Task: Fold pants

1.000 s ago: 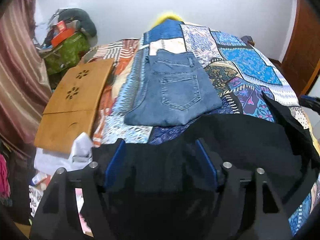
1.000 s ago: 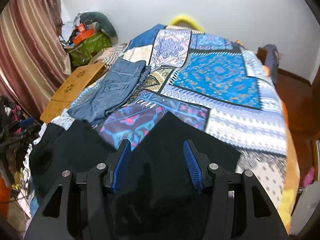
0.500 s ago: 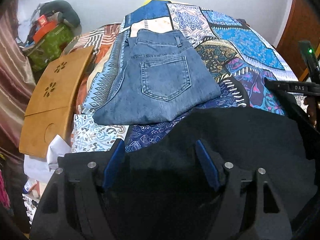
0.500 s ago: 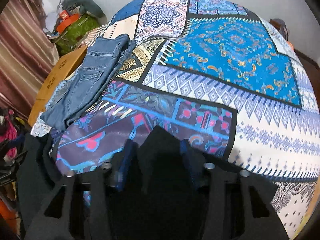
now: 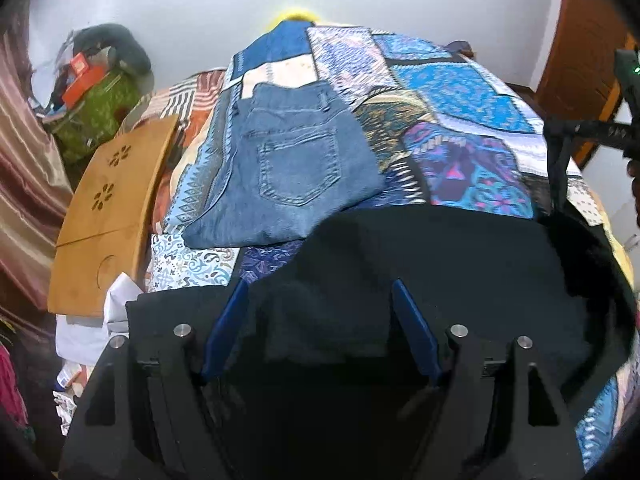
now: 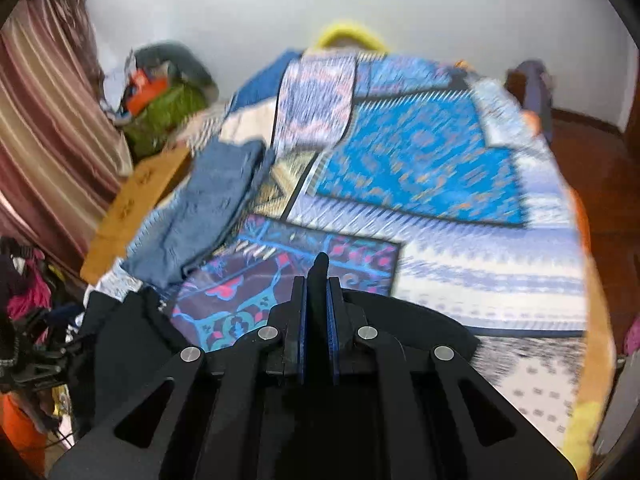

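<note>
Black pants (image 5: 460, 264) lie spread over the near end of the patchwork bed cover (image 5: 452, 88). My left gripper (image 5: 318, 286) hangs over their left part, its jaws opening; a raised fold of black cloth sits between the blue pads without touching them. My right gripper (image 6: 320, 280) is shut on the black pants, and a tip of the cloth sticks up between its pads. The rest of the black pants (image 6: 112, 344) trails off to the left. The right view is motion-blurred.
Folded blue jeans (image 5: 296, 168) lie farther up the bed, left of centre, also seen as jeans (image 6: 208, 208). A wooden lap table (image 5: 108, 208) leans at the bed's left side, with a green bag (image 5: 96, 108) and clutter behind it. A wooden door (image 5: 580, 60) is at the right.
My right gripper's jaws closed from half open onto the black cloth, then it pulled back from the bed. My left gripper's jaws widened slightly and it shifted over the pants.
</note>
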`<state>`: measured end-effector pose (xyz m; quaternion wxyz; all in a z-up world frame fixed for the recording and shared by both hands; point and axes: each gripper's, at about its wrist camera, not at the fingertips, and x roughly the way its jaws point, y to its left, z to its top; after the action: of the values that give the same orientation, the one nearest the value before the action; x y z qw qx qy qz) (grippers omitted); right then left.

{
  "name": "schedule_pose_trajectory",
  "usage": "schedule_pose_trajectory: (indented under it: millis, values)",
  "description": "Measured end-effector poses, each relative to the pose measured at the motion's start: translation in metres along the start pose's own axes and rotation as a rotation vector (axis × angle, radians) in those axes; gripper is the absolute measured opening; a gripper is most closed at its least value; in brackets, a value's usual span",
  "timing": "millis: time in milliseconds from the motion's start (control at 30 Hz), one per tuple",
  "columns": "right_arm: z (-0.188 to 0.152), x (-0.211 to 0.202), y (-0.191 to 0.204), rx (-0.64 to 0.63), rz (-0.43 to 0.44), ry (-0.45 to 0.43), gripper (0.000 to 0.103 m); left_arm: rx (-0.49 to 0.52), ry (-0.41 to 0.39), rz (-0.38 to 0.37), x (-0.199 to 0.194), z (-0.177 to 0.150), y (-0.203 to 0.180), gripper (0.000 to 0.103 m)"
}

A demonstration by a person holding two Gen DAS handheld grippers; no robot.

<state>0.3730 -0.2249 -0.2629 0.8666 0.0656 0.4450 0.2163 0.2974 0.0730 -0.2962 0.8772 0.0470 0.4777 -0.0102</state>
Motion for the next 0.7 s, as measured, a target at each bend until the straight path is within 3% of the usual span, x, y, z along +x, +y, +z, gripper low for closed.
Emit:
schedule_pose_trajectory:
  millis: [167, 367, 533, 700]
  values:
    - [-0.006, -0.065, -0.016, 0.022, -0.036, -0.096, 0.008, 0.031, -0.049, -0.022, -0.027, -0.004, -0.025, 0.086]
    - [-0.044, -0.120, -0.034, 0.054, -0.075, -0.157, 0.008, 0.104, -0.041, -0.055, -0.040, -0.013, -0.062, 0.087]
    - [-0.088, -0.143, -0.054, 0.092, -0.104, -0.152, 0.008, 0.177, -0.009, -0.087, -0.038, -0.029, -0.093, 0.087]
    - [-0.147, -0.144, -0.073, 0.150, -0.126, -0.088, 0.008, 0.216, 0.032, -0.089, -0.029, -0.047, -0.110, 0.087]
